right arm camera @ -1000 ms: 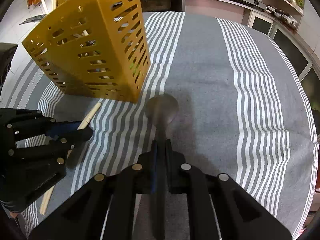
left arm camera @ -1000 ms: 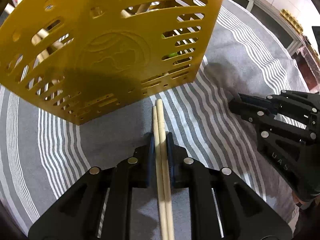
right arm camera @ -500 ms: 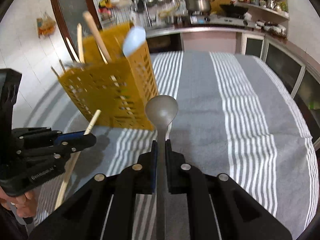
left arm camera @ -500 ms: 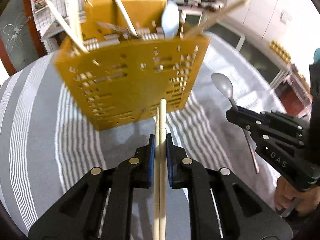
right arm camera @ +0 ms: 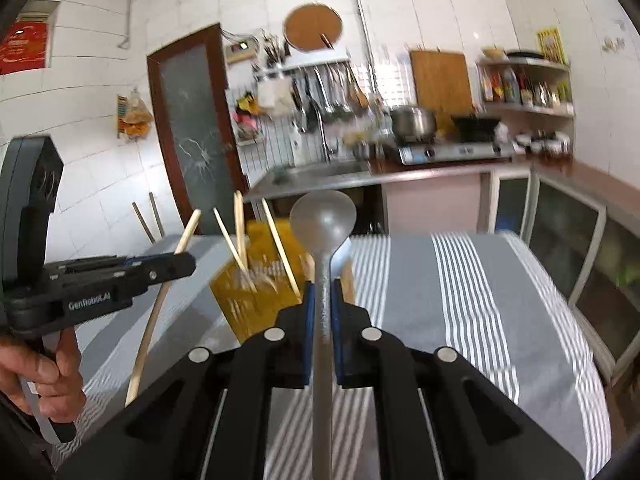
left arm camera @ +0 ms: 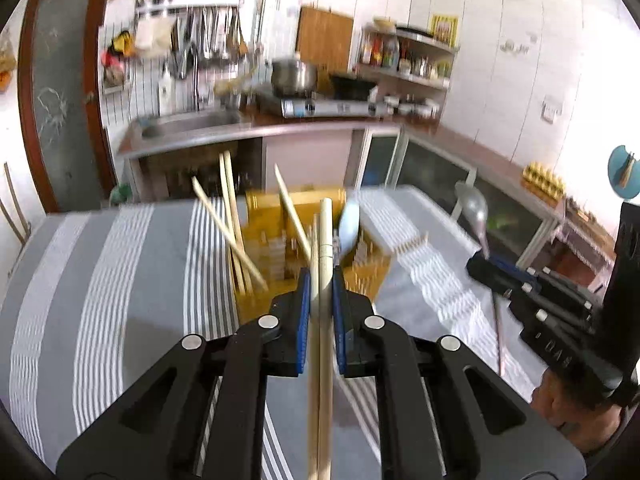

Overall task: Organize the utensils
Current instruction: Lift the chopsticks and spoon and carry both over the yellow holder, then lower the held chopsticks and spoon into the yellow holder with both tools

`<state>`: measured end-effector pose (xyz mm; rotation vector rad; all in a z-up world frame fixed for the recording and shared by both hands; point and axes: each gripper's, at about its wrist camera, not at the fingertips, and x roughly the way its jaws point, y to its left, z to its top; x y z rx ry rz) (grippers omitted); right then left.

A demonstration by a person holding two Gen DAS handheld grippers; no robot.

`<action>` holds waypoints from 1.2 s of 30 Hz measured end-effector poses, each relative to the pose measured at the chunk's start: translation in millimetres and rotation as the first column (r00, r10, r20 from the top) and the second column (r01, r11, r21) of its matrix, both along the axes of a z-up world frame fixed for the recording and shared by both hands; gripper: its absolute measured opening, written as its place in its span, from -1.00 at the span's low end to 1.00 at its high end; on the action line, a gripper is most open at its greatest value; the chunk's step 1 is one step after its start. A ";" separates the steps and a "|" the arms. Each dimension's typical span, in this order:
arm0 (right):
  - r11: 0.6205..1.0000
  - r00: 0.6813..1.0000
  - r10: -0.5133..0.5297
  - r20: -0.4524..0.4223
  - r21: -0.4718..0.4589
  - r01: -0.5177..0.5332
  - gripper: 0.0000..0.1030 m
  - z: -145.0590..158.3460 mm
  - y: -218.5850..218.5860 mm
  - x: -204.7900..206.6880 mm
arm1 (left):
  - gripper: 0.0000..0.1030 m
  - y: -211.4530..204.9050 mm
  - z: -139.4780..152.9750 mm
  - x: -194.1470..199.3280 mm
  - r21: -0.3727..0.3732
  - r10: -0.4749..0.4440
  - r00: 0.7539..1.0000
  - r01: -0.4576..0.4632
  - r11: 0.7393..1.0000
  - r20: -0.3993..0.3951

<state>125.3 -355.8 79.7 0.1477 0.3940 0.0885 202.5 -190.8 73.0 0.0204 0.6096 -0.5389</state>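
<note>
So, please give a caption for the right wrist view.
Right hand-held gripper holds a spoon above the striped cloth, near the yellow holder.

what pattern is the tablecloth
Grey with bands of thin white stripes; the tablecloth shows best in the right wrist view.

Two tongs (left arm camera: 321,280) are showing, two held chopsticks (left arm camera: 325,240), two spoons (right arm camera: 322,224), one yellow holder (left arm camera: 296,208) containing perhaps four chopsticks.

Black claws (left arm camera: 320,276), blue pads (left arm camera: 305,320)
</note>
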 end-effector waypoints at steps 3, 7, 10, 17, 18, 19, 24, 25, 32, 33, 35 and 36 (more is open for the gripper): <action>1.000 0.999 0.014 0.046 -0.021 -0.013 -0.85 18.0 12.7 5.8 | -0.82 1.8 25.4 7.6 -0.024 0.012 0.999 -0.010 1.000 0.051; 1.000 0.995 0.023 0.102 -0.013 -0.022 -0.85 38.8 19.3 21.9 | -0.82 4.1 54.3 23.0 -0.061 0.026 0.994 -0.020 0.998 0.111; 1.000 0.990 0.026 0.139 -0.003 -0.026 -0.85 48.6 22.4 34.0 | -0.82 3.9 75.3 34.9 -0.086 0.041 0.985 -0.027 0.996 0.166; 1.000 0.983 0.012 0.182 0.013 -0.015 -0.85 42.1 32.0 75.7 | -0.82 -1.4 91.1 61.3 -0.139 0.094 0.960 -0.059 0.989 0.264; 1.000 0.982 0.001 0.191 0.009 -0.003 -0.85 38.5 33.6 82.3 | -0.82 -2.3 89.7 66.6 -0.146 0.099 0.957 -0.061 0.987 0.273; 1.000 0.980 -0.002 0.199 0.005 0.001 -0.85 35.6 34.1 86.8 | -0.82 -3.1 87.8 71.8 -0.153 0.104 0.955 -0.063 0.986 0.277; 1.000 0.978 -0.007 0.210 0.006 0.006 -0.85 20.5 38.3 105.6 | -0.82 -0.9 72.3 90.6 -0.198 0.125 0.950 -0.069 0.978 0.287; 1.000 0.976 -0.011 0.217 0.000 0.012 -0.85 16.6 39.8 108.6 | -0.82 0.0 69.1 93.5 -0.208 0.128 0.948 -0.068 0.976 0.291; 1.000 0.972 -0.004 0.236 -0.012 0.007 -0.85 7.2 46.4 119.6 | -0.82 4.9 59.8 106.9 -0.262 0.167 0.927 -0.079 0.962 0.336; 1.000 0.971 -0.008 0.239 -0.020 0.014 -0.85 5.5 47.5 121.0 | -0.82 4.3 58.9 107.2 -0.266 0.172 0.925 -0.081 0.960 0.339; 1.000 0.971 -0.007 0.238 -0.019 0.012 -0.85 0.3 47.9 122.7 | -0.82 1.2 54.9 109.5 -0.261 0.169 0.924 -0.079 0.962 0.342; 1.000 0.971 -0.011 0.238 -0.021 0.016 -0.85 -1.4 49.1 123.2 | -0.82 0.3 52.1 109.6 -0.259 0.175 0.922 -0.085 0.962 0.346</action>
